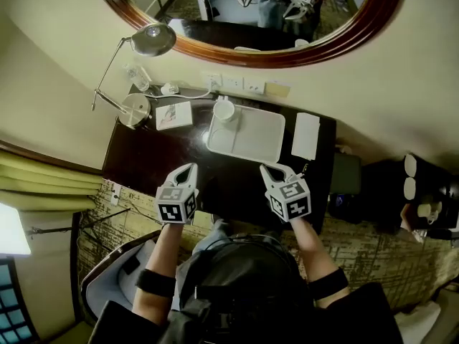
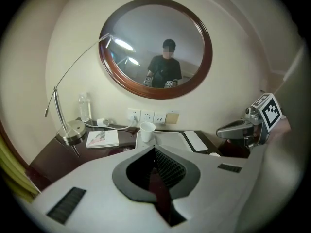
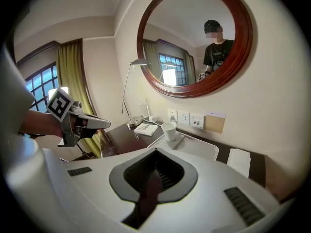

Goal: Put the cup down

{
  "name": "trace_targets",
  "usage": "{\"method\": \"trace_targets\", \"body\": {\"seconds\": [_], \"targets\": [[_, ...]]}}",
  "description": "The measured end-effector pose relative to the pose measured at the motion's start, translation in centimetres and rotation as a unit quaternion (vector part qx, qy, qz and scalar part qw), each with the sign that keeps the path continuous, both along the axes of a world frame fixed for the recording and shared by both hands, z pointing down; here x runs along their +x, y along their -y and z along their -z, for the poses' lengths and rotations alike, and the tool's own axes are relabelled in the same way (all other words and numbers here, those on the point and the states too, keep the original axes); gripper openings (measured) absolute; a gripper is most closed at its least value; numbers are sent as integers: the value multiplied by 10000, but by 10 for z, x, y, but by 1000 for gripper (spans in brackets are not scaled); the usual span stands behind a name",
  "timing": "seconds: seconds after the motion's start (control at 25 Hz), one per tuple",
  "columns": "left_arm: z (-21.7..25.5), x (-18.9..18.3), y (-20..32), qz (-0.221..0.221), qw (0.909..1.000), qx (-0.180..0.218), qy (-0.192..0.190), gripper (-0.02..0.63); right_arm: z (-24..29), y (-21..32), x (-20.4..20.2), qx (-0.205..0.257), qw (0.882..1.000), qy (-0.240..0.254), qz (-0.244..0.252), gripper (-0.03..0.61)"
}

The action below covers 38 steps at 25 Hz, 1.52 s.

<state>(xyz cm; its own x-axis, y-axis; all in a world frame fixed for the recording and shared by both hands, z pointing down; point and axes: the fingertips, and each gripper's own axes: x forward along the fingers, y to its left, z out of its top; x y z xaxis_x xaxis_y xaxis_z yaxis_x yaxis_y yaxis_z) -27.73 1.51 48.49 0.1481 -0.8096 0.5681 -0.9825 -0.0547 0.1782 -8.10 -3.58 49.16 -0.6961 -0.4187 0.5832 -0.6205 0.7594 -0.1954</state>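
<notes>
A white paper cup (image 1: 224, 110) stands upright on the far left corner of a white tray (image 1: 252, 140) on the dark desk. My left gripper (image 1: 188, 168) hovers over the desk's near edge, well short of the cup, shut with nothing in it. My right gripper (image 1: 267, 168) is level with it to the right, also shut and empty. The left gripper view shows the cup (image 2: 147, 131) far beyond the closed jaws, on the tray (image 2: 171, 138), with the right gripper (image 2: 228, 129) off to the side. The right gripper view has the cup (image 3: 169, 130) ahead and the left gripper (image 3: 103, 124) at left.
A metal desk lamp (image 1: 135, 110) stands at the desk's left end beside a booklet (image 1: 173, 115) and a water bottle (image 1: 136, 77). A white folded paper (image 1: 306, 135) lies right of the tray. Wall sockets (image 1: 233, 84) and a round mirror (image 1: 287, 52) are behind.
</notes>
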Motion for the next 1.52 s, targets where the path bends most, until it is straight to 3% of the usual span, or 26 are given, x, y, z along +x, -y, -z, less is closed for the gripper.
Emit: {"method": "trace_targets", "body": {"seconds": [0.24,0.56,0.92,1.08,1.28,1.52], "targets": [[-5,-1,-7,2,10000,-96,-21,1,3,-3,-10,27,9999,-31,154,3],[-9,-6,3,119,9999,56,23,1,0,-6,-17,-33,9997,-74,226,3],[-12,-11,79,-546,9980,74,323,10,-28,-7,-33,-246,9991,-212,266,3],[-21,5,122,-1250,9911,-137,426,165,-42,-1,-43,-279,9987,-288,301,3],[-43,28,173,-2225,9708,-376,812,375,-58,12,-58,-436,9982,-332,241,3],[-93,37,215,-2925,9433,-747,1377,484,-71,19,-85,-629,9971,-363,224,3]]}}
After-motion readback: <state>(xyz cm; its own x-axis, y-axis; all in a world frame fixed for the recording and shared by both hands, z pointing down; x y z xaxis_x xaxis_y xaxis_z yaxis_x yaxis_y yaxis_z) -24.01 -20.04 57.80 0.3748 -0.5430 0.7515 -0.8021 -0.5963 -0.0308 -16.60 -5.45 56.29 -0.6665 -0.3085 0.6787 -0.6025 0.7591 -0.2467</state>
